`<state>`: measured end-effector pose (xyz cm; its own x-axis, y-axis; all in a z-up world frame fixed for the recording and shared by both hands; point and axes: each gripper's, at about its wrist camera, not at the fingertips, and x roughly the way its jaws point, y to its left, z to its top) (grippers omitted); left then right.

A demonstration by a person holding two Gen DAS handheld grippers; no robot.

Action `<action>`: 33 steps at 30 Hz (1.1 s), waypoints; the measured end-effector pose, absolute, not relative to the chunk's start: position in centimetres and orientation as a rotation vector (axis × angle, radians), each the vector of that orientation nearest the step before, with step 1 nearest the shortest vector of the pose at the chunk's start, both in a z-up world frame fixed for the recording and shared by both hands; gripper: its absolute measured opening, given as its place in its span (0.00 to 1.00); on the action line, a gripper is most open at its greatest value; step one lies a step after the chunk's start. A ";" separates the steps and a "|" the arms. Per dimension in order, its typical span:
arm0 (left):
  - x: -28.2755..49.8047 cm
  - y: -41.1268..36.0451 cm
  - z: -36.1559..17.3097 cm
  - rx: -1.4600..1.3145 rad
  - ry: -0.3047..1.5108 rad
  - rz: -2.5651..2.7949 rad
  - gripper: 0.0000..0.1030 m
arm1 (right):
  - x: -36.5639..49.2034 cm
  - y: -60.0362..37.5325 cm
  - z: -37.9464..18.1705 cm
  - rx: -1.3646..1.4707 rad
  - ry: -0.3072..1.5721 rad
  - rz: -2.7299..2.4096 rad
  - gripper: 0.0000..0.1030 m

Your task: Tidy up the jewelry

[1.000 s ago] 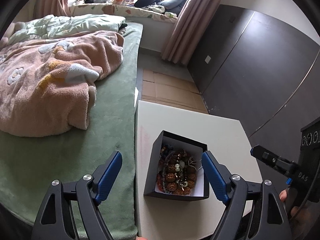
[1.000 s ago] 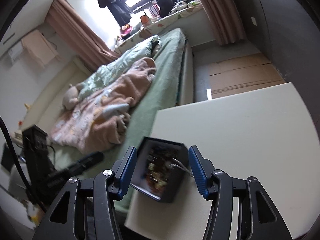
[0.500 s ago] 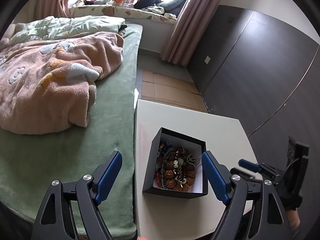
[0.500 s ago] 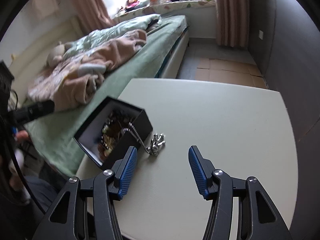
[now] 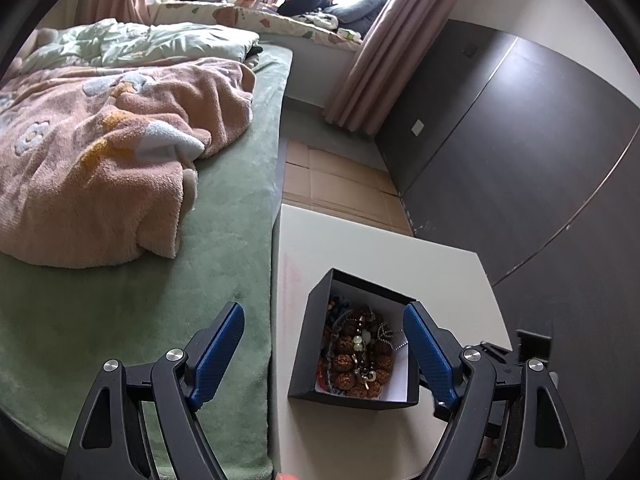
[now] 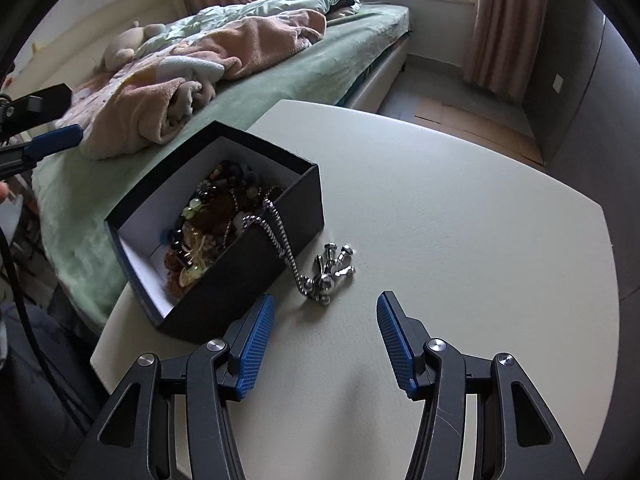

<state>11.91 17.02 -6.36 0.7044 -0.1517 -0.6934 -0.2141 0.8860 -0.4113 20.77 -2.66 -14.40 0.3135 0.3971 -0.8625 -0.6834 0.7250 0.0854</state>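
We see the bed (image 5: pixel 168 280) with its green cover running along the left edge of the white desk (image 6: pixel 460 208), and a pink fleece blanket (image 5: pixel 100 160) lies crumpled on it. On the desk, a black jewelry box (image 6: pixel 256 264) with a white lining sits open near the edge that borders the bed, toward the desk's near left corner. It is filled with a tangle of beaded bracelets (image 5: pixel 356 356), brown and dark beads mixed with a few pale green ones. A silver chain (image 6: pixel 276 236) spills over the box's right wall and down to the desk surface, where its silver pendant (image 6: pixel 330 270), a cluster of small knobbed prongs, rests just beside the box.

Our left gripper (image 5: pixel 324 356) hovers above the box with its blue pads spread wide, one over the bed's edge and one past the box's right wall, gripping nothing. Our right gripper (image 6: pixel 326 336) hangs low over the desk, jaws parted about halfway and empty, the pendant just beyond its fingertips and nearer the left pad.
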 end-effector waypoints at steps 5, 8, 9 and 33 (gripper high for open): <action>12.3 17.5 -6.4 -0.508 0.797 0.035 0.80 | 21.7 -1.9 -15.0 -0.308 1.026 0.728 0.53; 12.4 17.6 -6.5 -0.516 0.799 0.034 0.80 | 22.1 -1.5 -15.4 -0.318 1.029 0.726 0.50; 12.5 17.7 -6.5 -0.517 0.801 0.033 0.80 | 22.3 -1.2 -15.7 -0.327 1.035 0.720 0.42; 10.8 18.3 -5.7 -0.563 0.762 0.025 0.80 | 19.0 -1.7 -4.5 -0.066 0.830 0.759 0.14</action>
